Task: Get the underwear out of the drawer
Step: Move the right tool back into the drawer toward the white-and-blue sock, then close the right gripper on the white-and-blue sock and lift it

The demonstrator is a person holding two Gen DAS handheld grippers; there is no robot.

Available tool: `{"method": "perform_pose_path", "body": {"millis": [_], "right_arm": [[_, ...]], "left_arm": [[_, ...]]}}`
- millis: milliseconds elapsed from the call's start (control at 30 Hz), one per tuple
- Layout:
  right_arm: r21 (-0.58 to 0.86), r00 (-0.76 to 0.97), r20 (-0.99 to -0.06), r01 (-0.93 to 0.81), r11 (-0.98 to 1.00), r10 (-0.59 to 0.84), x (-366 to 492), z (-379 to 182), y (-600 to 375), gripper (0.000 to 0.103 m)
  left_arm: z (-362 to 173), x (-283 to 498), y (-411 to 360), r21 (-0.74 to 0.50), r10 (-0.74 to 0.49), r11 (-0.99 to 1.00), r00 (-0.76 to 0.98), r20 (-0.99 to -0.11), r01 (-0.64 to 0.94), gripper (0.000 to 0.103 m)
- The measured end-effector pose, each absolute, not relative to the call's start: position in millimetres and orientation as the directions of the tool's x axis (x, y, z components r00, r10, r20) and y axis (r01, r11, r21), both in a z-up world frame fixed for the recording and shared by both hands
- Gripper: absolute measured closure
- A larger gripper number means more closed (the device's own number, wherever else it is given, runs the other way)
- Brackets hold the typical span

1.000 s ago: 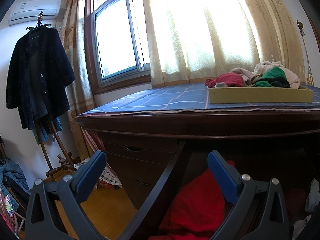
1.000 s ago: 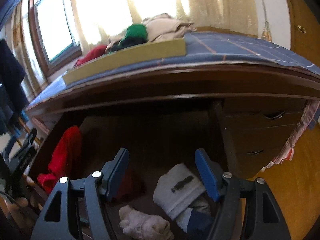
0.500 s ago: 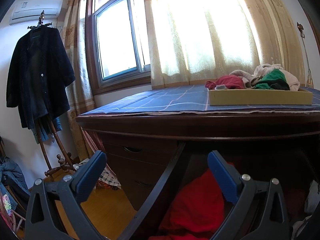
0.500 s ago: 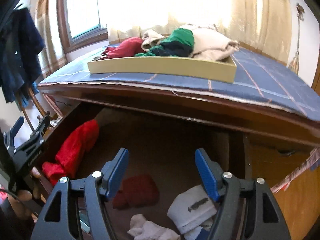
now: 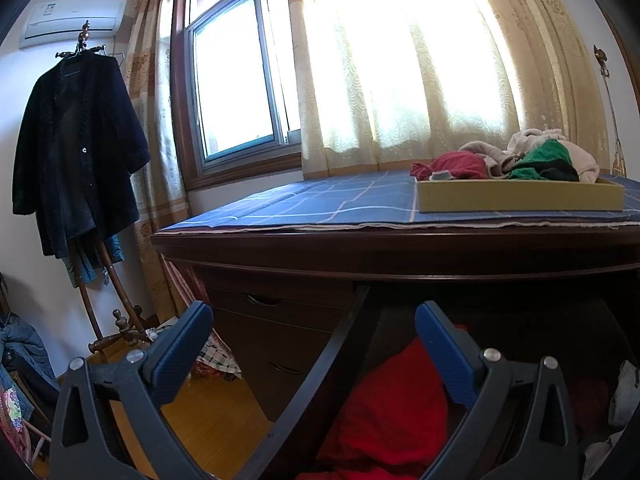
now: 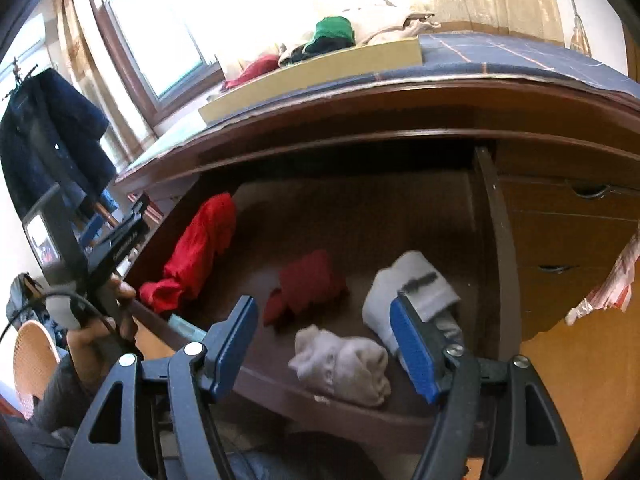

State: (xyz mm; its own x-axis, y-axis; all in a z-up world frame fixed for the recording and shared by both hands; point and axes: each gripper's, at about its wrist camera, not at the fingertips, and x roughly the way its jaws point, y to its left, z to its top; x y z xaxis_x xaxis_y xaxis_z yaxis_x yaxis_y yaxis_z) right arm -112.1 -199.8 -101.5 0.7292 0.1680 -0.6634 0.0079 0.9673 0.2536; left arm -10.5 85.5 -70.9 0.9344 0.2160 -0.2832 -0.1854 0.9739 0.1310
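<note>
The dark wooden drawer (image 6: 360, 420) stands pulled out under the desk. Inside lie a bright red garment (image 6: 200, 248) at the left wall, a folded dark red piece (image 6: 308, 284) in the middle, a beige bundle (image 6: 344, 364) near the front and a white folded piece (image 6: 412, 284) at the right. My right gripper (image 6: 324, 344) hovers open above the front of the drawer, over the beige bundle, with nothing between its fingers. My left gripper (image 5: 312, 344) is open and empty at the drawer's left corner, with the red garment (image 5: 392, 412) below its right finger.
A yellow tray (image 5: 520, 196) piled with red, green and beige clothes sits on the blue checked cloth (image 5: 320, 204) on the desk top. A dark coat (image 5: 76, 152) hangs on a stand at the left. Closed drawers (image 6: 568, 240) flank the open one. A hand (image 6: 100, 328) holds the left gripper's handle.
The right gripper's view has swung over the drawer and tipped downward, so the drawer's contents now lie fuller in view beneath its fingers. The left gripper has kept still.
</note>
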Motion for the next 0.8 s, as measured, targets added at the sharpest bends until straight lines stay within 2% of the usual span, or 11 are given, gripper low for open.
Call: {"method": "perform_pose_path", "body": {"millis": [100, 233, 467, 633, 800], "right_arm": [[0.237, 0.675, -0.719, 0.013, 0.972, 0.166, -108.2, -106.7, -198.4, 0.032], [0.196, 0.659, -0.741, 0.029, 0.98, 0.129, -96.4, -102.7, -203.5, 0.032], [0.004, 0.542, -0.84, -0.006, 1.0, 0.006, -51.5, -110.1, -206.3, 0.032], [-0.02, 0.434, -0.901, -0.025, 0.999, -0.007, -20.5, -125.7, -214.3, 0.033], [-0.116, 0.381, -0.921, -0.066, 0.991, -0.082, -0.2, -134.1, -210.7, 0.033]], "left_arm": [[-71.2, -10.3, 85.5, 0.132, 0.215, 0.974, 0.934, -0.286, -0.184, 0.0], [-71.4, -10.2, 85.0, 0.135, 0.217, 0.973, 0.934, -0.283, -0.185, 0.0], [-72.7, -10.4, 83.1, 0.137, 0.217, 0.973, 0.936, -0.279, -0.185, 0.0], [-72.7, -10.5, 82.6, 0.136, 0.216, 0.973, 0.936, -0.279, -0.184, 0.0], [-71.2, -11.9, 82.5, 0.137, 0.218, 0.973, 0.936, -0.275, -0.186, 0.0]]}}
